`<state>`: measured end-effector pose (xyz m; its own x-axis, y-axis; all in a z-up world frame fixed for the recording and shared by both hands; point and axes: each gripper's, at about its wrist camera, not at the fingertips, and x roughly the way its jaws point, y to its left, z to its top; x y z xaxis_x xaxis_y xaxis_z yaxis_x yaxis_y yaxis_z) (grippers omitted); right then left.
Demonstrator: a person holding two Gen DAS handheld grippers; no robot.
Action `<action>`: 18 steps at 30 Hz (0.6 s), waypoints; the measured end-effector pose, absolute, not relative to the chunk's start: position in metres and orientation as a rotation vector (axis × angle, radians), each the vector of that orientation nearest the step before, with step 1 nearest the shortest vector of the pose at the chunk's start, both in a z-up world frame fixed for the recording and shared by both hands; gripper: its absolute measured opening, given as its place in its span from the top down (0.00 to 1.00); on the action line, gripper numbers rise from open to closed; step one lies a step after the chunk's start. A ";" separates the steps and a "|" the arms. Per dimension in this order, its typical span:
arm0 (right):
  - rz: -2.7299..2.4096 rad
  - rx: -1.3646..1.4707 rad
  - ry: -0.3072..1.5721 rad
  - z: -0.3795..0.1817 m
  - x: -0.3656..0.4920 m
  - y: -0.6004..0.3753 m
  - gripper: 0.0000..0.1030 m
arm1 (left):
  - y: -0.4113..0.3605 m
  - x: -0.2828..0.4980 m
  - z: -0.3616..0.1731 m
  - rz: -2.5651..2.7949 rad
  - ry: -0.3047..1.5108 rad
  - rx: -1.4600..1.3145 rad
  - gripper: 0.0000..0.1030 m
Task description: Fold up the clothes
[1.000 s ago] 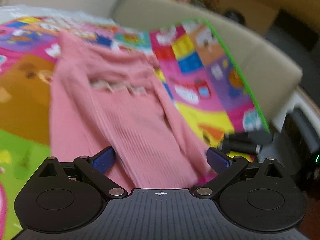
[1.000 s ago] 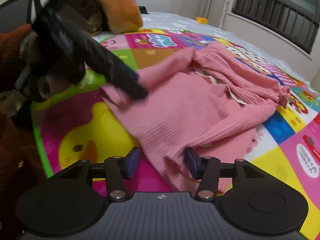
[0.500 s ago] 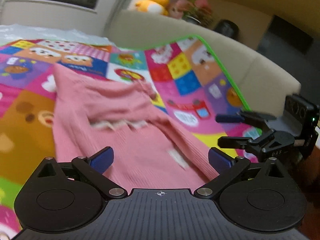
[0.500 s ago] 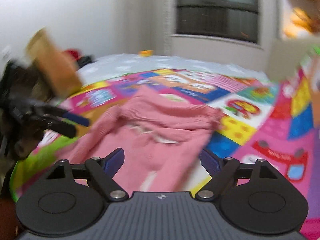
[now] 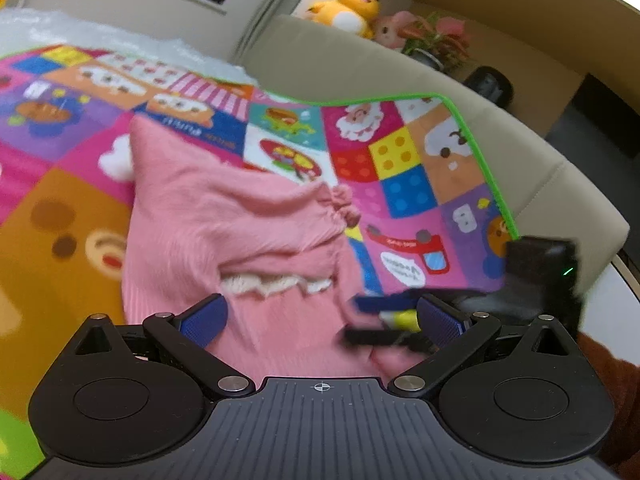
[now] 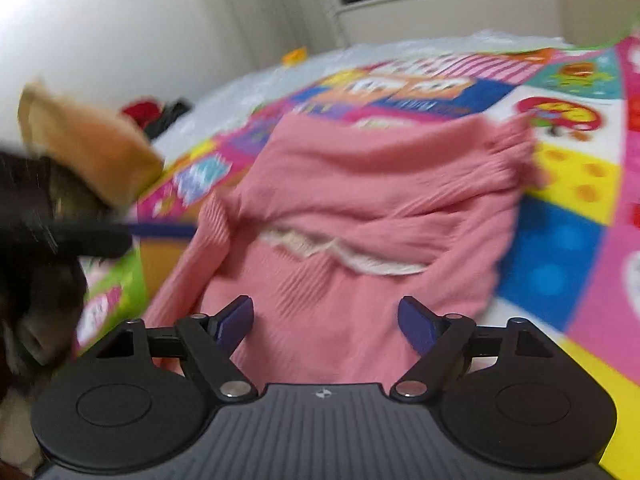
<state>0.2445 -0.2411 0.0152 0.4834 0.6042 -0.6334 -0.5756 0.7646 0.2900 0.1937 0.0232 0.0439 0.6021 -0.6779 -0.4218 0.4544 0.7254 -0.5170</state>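
Note:
A pink ribbed garment (image 5: 224, 232) with a white lace trim (image 5: 276, 286) lies rumpled on a colourful play mat (image 5: 404, 184). My left gripper (image 5: 322, 318) hovers open over its near part, nothing between the fingers. The right gripper (image 5: 380, 320), blurred, reaches in from the right at the garment's near right edge. In the right wrist view the same garment (image 6: 360, 192) fills the middle, and my right gripper (image 6: 326, 322) stands wide open above it, holding nothing. The left gripper (image 6: 100, 236) shows as a dark blur at the left, beside a sleeve.
A beige sofa back (image 5: 360, 60) runs behind the mat's green edge (image 5: 484, 168), with plush toys (image 5: 352, 4) and a potted plant (image 5: 436, 40) on a ledge. A tan box-like thing (image 6: 80, 148) sits at left. White crinkled sheeting (image 6: 400, 50) borders the far side.
The right gripper's jaws went from narrow around the garment's hem to wide open, and it swung round to face the garment. Both cameras tilted up; the right gripper moved closer to the left one.

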 end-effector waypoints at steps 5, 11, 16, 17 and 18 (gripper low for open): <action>0.750 -0.075 0.757 0.012 0.230 -0.229 0.12 | -0.010 0.218 0.061 -0.798 0.654 -0.395 0.00; 0.759 -0.061 0.757 0.014 0.207 -0.243 0.11 | -0.093 0.257 0.037 -1.028 0.819 -0.488 0.00; 0.744 -0.085 0.731 0.024 0.165 -0.272 0.11 | -0.127 0.268 0.000 -0.950 0.954 -0.420 0.00; 0.735 -0.083 0.718 0.029 0.156 -0.281 0.11 | -0.129 0.268 -0.006 -0.929 0.969 -0.397 0.00; 0.725 -0.071 0.704 0.034 0.149 -0.290 0.11 | -0.128 0.266 -0.011 -0.922 0.972 -0.387 0.00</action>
